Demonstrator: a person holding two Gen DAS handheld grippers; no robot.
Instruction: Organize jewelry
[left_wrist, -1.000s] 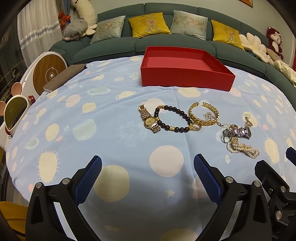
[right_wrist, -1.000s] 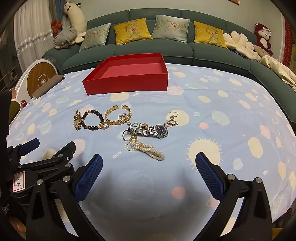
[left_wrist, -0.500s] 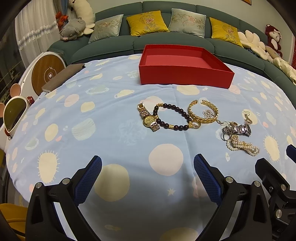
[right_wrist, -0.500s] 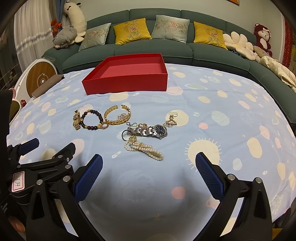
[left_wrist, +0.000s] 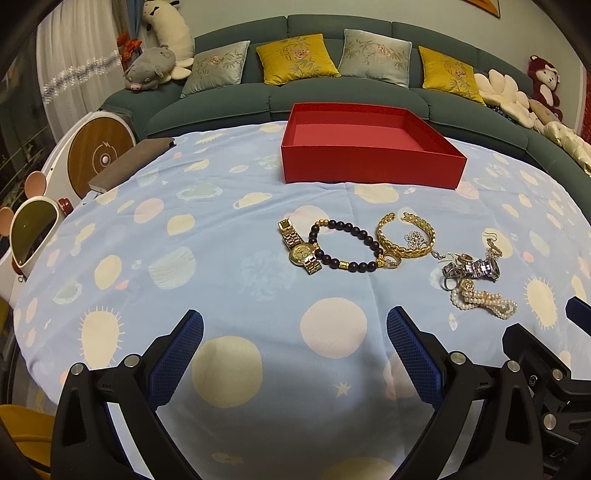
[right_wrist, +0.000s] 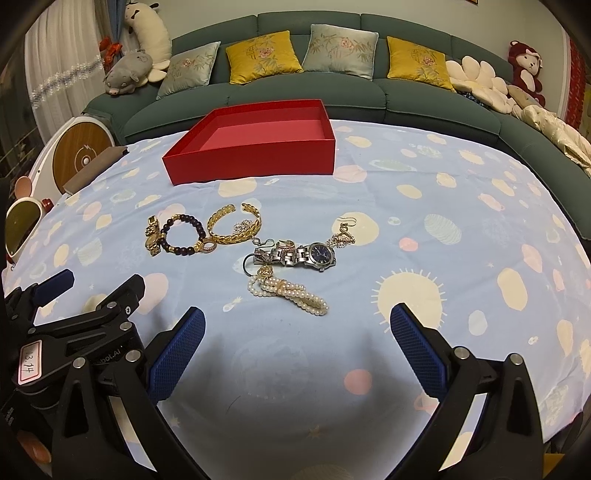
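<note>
Jewelry lies in a loose row on the planet-print tablecloth (right_wrist: 424, 177), ahead of both tools and short of the empty red box (right_wrist: 258, 162) that stands beyond it; nearest the right gripper (right_wrist: 297, 345), just ahead of its fingertips, is the pearl bracelet (right_wrist: 288, 293), multi-strand, limp and probably light, likely to sag and roll off the pads unless taken across the gathered strands at the gold clasp; touching its far end lies the silver watch (right_wrist: 303, 255), stiffer and heavier by the look of it, best gripped across the metal band and not on the glass face; a loose ring (right_wrist: 251, 264) and two hooked earrings tangle against it, small and flat to the cloth, so one may well drag another along; further ahead and to the left sit the gold cuff bangle (left_wrist: 404, 238), rigid and smooth, hence slippery, with a small sparkling piece inside its curve too fine to identify; the dark bead bracelet (left_wrist: 347, 245), probably elastic; and the gold watch (left_wrist: 300, 249), straight ahead of the left gripper (left_wrist: 293, 354); both grippers hover spread wide with nothing between the blue pads; the box's near wall hides part of its floor from either camera, and the knot by the silver watch is too cluttered to count its pieces; the person holding the tools is out of view.
</note>
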